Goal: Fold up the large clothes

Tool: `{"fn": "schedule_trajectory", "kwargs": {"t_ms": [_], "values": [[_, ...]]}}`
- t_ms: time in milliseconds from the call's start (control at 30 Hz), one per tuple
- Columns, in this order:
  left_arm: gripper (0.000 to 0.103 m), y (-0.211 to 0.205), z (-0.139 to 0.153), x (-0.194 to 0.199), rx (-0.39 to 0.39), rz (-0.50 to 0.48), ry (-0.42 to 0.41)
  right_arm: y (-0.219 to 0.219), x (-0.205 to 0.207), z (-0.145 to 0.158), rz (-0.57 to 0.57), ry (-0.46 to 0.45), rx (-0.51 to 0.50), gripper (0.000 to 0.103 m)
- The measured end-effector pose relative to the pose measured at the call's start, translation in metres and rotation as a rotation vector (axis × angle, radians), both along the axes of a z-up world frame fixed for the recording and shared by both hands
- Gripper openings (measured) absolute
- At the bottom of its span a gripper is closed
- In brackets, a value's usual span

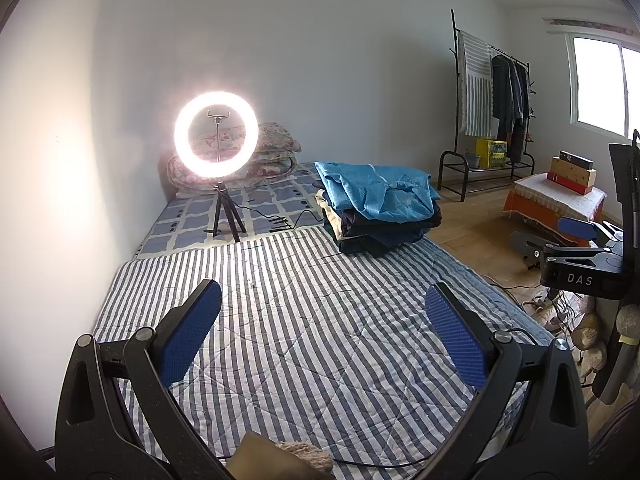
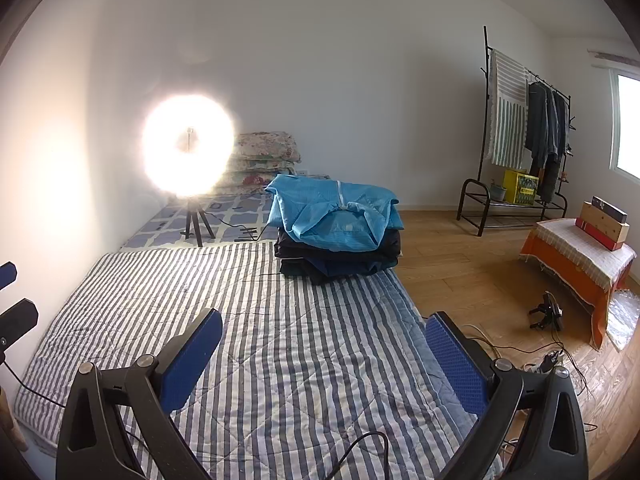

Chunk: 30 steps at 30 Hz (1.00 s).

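A stack of folded clothes (image 1: 380, 220) (image 2: 340, 252) sits at the far right of the striped quilt (image 1: 304, 320) (image 2: 280, 340), with a light blue garment (image 1: 376, 188) (image 2: 332, 212) on top and dark ones beneath. My left gripper (image 1: 324, 308) hovers open over the bare quilt, well short of the stack, with nothing between its blue pads. My right gripper (image 2: 324, 336) is likewise open and empty above the quilt's right side. In the left wrist view, the right gripper's black body (image 1: 580, 264) shows at the right edge.
A lit ring light on a tripod (image 1: 216, 136) (image 2: 188, 148) stands at the back left, its cable running across the bed. Floral bedding (image 1: 272, 148) lies behind it. A clothes rack (image 1: 492, 112) (image 2: 524, 136), an orange-draped bench (image 2: 580, 264) and floor cables (image 2: 552, 356) are right.
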<state>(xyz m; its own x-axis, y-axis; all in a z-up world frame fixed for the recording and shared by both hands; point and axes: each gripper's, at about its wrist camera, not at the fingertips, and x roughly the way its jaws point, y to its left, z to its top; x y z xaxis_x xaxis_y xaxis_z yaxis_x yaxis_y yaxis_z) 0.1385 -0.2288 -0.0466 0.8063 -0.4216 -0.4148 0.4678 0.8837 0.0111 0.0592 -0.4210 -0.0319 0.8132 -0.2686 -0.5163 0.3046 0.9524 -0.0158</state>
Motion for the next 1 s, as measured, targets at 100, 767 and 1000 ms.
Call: {"fn": "schedule_trajectory", "kwargs": {"t_ms": [100, 767, 1000], "values": [[0.103, 0.0021, 0.0027, 0.0035, -0.001, 0.002, -0.002, 0.0002, -0.0002, 0.0005, -0.001, -0.003, 0.001, 0.103], [0.103, 0.0021, 0.002, 0.0048, 0.006, 0.014, -0.005, 0.0015, 0.0001, 0.0017, 0.01, 0.002, -0.004, 0.103], [0.103, -0.0001, -0.0011, 0.0029, 0.015, 0.013, -0.036, 0.0023, 0.0001, 0.0026, 0.012, 0.002, -0.004, 0.103]]}}
